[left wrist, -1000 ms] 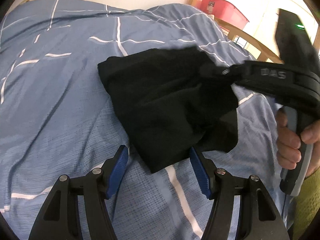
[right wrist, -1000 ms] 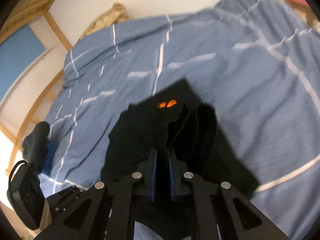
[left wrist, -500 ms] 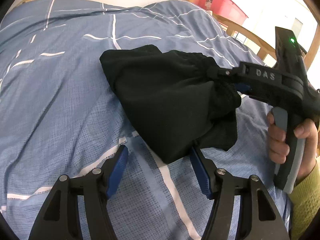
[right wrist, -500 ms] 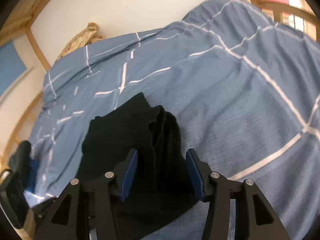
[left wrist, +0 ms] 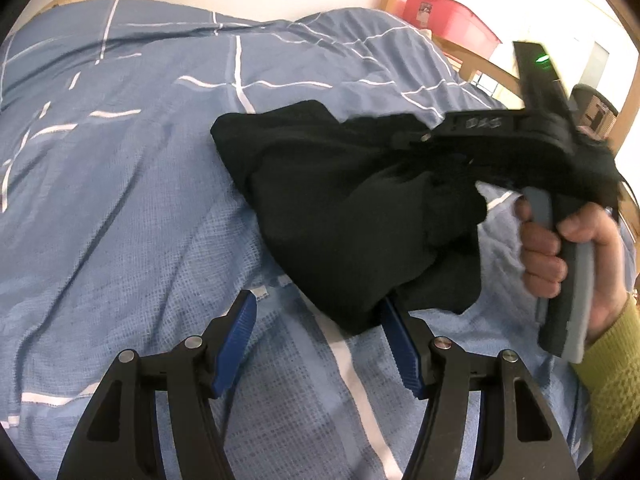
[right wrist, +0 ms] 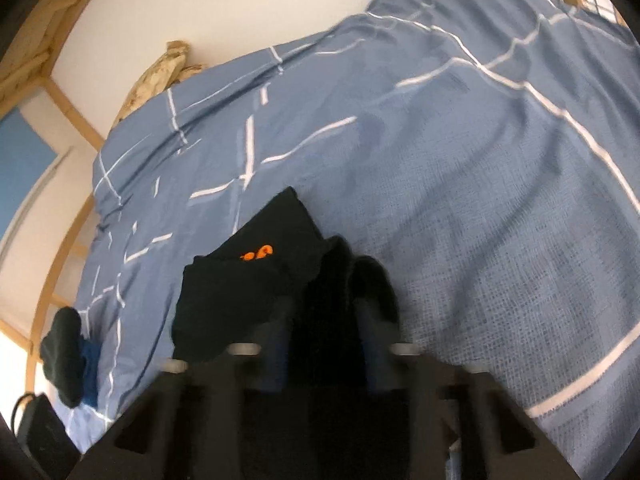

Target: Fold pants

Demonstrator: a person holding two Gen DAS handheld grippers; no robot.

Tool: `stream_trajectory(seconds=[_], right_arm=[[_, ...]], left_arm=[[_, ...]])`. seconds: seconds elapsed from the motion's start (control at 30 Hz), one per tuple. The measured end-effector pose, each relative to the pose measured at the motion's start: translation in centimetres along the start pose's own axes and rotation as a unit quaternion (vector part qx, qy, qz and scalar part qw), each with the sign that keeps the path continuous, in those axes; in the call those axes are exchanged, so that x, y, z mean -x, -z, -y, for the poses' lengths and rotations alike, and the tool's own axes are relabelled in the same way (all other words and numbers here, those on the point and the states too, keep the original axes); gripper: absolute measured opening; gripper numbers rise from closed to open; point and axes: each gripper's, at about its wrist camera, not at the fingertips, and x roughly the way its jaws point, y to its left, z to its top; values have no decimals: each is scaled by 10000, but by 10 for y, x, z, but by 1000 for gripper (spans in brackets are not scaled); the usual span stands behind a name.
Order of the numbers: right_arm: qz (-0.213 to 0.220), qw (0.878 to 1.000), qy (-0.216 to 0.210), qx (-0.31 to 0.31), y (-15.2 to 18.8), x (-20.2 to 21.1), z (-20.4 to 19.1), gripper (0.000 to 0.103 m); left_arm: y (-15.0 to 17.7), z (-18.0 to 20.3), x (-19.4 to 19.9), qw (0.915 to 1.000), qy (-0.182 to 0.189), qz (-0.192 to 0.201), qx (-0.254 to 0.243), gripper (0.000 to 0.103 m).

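Observation:
The black pants (left wrist: 340,208) lie folded in a bundle on the blue checked bedspread (left wrist: 120,200). An orange logo (right wrist: 256,254) shows on them in the right wrist view. My right gripper (right wrist: 324,340) is blurred; its jaws are closing and the bunched waistband fills the gap between them. In the left wrist view the right gripper (left wrist: 424,148) reaches in from the right, its tips buried in the cloth. My left gripper (left wrist: 318,324) stands open low over the bed. The bundle's near corner overlaps its right finger (left wrist: 396,332), unpinched.
A hand (left wrist: 560,248) in a yellow-green sleeve (left wrist: 608,368) holds the right gripper's handle. A red box (left wrist: 448,16) and a wooden frame stand beyond the bed at the right. A dark bundle (right wrist: 64,352) lies at the bed's left edge.
The right gripper went from shut on the cloth to open around the waistband, and has now narrowed on it again while shifting and rolling. The left gripper has stayed put.

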Motion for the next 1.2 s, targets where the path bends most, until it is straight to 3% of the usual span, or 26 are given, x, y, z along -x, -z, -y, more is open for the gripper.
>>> stream_trajectory(seconds=[0.1, 0.17, 0.4, 0.47, 0.53, 0.63, 0.73, 0.83, 1.0, 1.1, 1.17, 1.2], right_arm=[[311, 9985, 101, 448, -8, 16, -16, 15], [439, 9957, 212, 793, -20, 18, -26, 15], [-58, 9936, 578, 971, -42, -28, -33, 15], [-139, 9929, 745, 916, -36, -32, -31, 22], [-6, 9913, 1060, 785, -28, -22, -29, 49], [582, 9832, 1540, 788, -9, 16, -27, 53], [1068, 9840, 1343, 483, 10, 58, -18, 61], [1132, 9908, 697, -238, 22, 76, 3, 61], [547, 9883, 46, -1426, 26, 50, 40, 61], [451, 9839, -391, -1685, 31, 37, 42, 61], [405, 9857, -387, -1592, 32, 31, 41, 51], [412, 9872, -334, -1502, 33, 30, 39, 39]], left_arm=[[3, 1, -4, 10000, -57, -15, 7, 57], [5, 6, -5, 9999, -134, -6, -71, 48], [8, 20, -8, 9992, -331, -38, -211, 44], [9, 20, -6, 9993, -305, -68, -217, 49], [12, 21, 0, 9993, -177, -129, -289, 57], [20, 24, 19, 9993, -138, 37, -359, 60], [24, 22, 41, 9984, -288, 345, -329, 63], [20, 18, 48, 9973, -439, 568, -182, 63], [2, 20, 38, 9965, -463, 687, -133, 63], [-9, 21, 27, 9967, -417, 699, -61, 63], [-14, 19, 17, 9977, -342, 590, 21, 63], [-15, 19, 11, 9982, -335, 502, 63, 63]])
